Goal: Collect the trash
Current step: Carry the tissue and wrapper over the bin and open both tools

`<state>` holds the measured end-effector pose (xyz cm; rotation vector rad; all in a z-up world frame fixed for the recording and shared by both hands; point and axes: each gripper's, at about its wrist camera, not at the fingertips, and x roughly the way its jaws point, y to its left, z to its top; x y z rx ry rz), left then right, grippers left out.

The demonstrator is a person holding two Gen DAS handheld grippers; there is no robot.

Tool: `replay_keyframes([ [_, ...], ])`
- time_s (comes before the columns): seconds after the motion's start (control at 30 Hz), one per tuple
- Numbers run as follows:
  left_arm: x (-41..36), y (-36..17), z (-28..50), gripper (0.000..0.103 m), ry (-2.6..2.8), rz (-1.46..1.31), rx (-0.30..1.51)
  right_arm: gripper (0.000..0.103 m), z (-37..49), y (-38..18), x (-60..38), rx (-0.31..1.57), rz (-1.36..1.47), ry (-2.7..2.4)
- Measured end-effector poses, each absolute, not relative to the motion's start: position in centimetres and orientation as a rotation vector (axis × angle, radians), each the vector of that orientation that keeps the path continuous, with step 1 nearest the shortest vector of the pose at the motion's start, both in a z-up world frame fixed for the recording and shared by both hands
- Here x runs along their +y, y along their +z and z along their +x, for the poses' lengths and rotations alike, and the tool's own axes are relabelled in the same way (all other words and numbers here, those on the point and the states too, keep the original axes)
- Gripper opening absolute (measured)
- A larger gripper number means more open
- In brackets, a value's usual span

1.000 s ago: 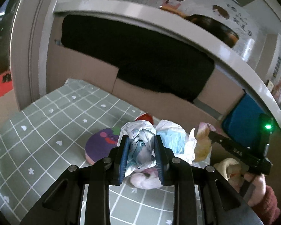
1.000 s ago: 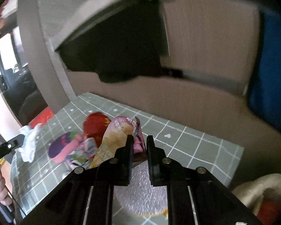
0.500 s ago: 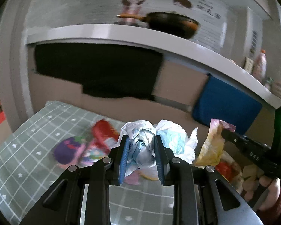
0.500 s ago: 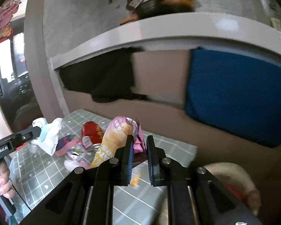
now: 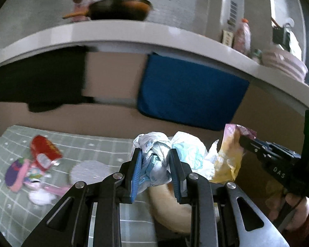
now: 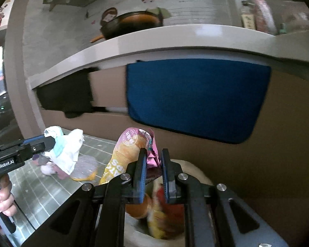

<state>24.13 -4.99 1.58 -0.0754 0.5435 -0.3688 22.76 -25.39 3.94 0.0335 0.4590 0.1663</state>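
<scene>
My left tongs (image 5: 155, 164) squeeze a ball of crumpled tissue (image 5: 154, 156). My right tongs (image 6: 153, 164) pinch a snack bag (image 6: 127, 150) over the near basket (image 6: 195, 170)

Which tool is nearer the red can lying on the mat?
Left. The left tool, shut on crumpled tissue, is off to the red can's right above the mat. The right tool, gripping a snack bag, is farther right, over the bin.

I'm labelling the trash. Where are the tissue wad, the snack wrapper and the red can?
tissue wad (image 5: 157, 154), left wrist view, crumpled middle between the tool's pads
snack wrapper (image 6: 125, 150), right wrist view, printed upper face
red can (image 5: 44, 148), left wrist view, its side
</scene>
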Motion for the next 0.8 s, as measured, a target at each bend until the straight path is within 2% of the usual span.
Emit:
replay_keyframes([
  [0.47,-10.3,-2.3,26.4,0.027,-0.446,-0.052,0.663,0.013,22.2,1.4,-29.5,0.483,0.029,0.098],
  [0.8,-13.8,-9.4,31.7,0.027,-0.514,-0.07,0.888,0.013,24.6,-1.6,-31.1,0.556,0.017,0.062],
])
